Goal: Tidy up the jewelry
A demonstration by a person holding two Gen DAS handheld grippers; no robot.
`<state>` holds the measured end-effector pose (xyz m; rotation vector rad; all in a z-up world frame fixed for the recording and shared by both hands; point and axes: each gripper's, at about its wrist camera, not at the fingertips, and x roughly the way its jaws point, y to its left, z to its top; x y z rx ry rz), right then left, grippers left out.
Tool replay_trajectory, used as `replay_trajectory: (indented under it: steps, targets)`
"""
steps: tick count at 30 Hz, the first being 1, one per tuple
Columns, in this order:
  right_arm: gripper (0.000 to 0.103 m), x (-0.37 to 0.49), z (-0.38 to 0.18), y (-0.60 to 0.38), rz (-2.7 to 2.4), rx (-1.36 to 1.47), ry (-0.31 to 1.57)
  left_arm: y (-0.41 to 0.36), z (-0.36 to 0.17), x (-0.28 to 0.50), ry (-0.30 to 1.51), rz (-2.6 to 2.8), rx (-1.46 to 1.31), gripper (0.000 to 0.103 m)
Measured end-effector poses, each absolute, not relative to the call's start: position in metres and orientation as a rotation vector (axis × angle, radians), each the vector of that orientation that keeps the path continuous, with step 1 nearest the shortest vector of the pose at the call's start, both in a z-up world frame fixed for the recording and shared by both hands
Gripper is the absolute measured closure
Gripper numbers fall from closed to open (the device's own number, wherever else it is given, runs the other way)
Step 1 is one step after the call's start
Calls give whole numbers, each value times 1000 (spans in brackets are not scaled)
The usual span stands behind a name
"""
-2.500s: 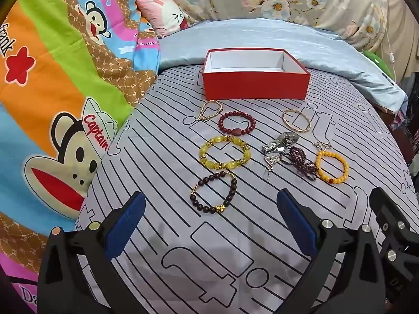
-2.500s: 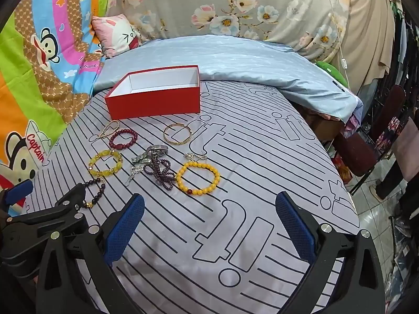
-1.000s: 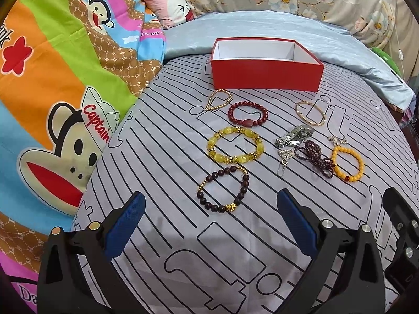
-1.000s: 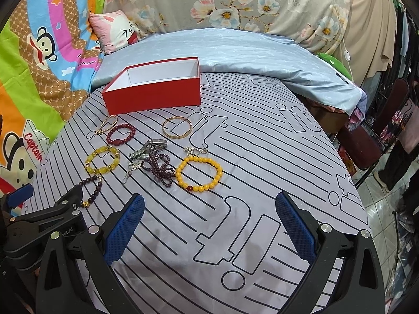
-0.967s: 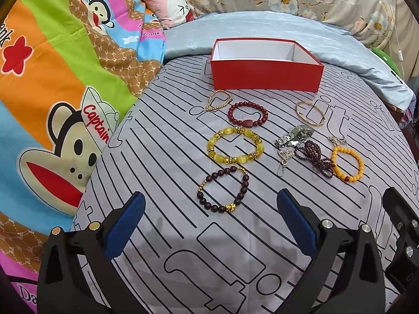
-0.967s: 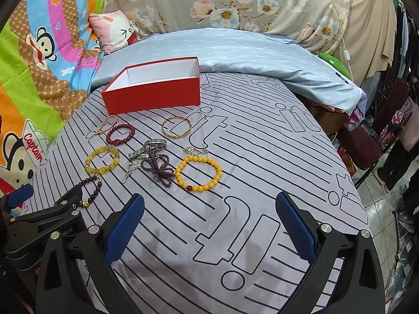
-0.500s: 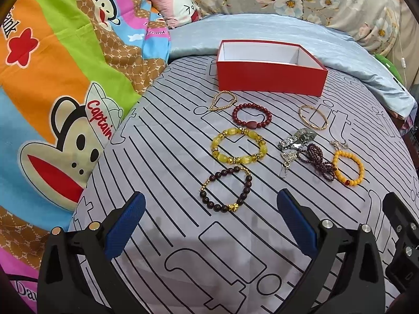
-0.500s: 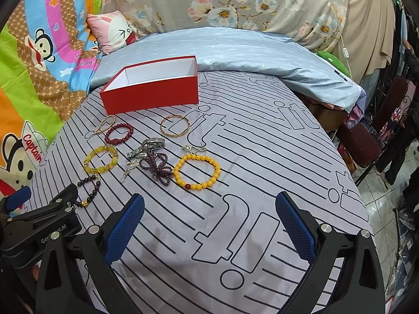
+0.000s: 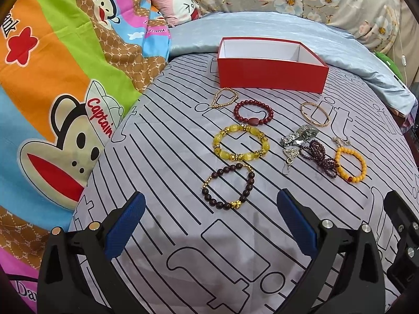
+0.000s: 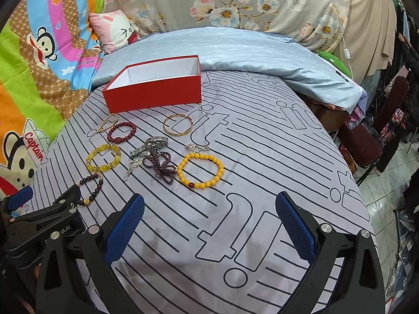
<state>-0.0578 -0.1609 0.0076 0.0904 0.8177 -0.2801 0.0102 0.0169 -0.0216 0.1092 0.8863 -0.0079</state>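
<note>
Several bracelets lie on the striped grey bed cover in front of an open, empty red box [image 9: 272, 73] [image 10: 154, 91]. Nearest my left gripper [image 9: 209, 222] is a dark brown bead bracelet [image 9: 228, 186] [image 10: 91, 188], then a yellow one [image 9: 241, 142], a red one [image 9: 253, 112] and a thin gold chain [image 9: 224, 97]. To the right lie a gold bangle [image 9: 314, 113] [image 10: 178, 125], a silver piece [image 9: 299, 136], a purple bead strand [image 9: 318, 157] and an orange bead bracelet [image 9: 351, 164] [image 10: 200, 167]. My right gripper [image 10: 209, 222] hovers just short of the orange bracelet. Both grippers are open and empty.
A colourful monkey-print blanket [image 9: 52, 91] lies along the left. A light blue quilt [image 10: 235, 49] and a pink pillow [image 10: 117, 30] lie behind the box. The bed edge drops off at the right, with a dark red chair [image 10: 371, 130] beside it.
Both grippers have drifted slightly forward and the views have shifted a little; the jewelry and the box have not moved. The fingers stay open.
</note>
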Motion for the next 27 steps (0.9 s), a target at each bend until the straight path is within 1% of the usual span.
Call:
replay_trajectory:
  steps: [27]
  targets:
    - [7, -52, 6, -158, -269, 83, 823, 16, -24, 15, 894, -6, 110, 7]
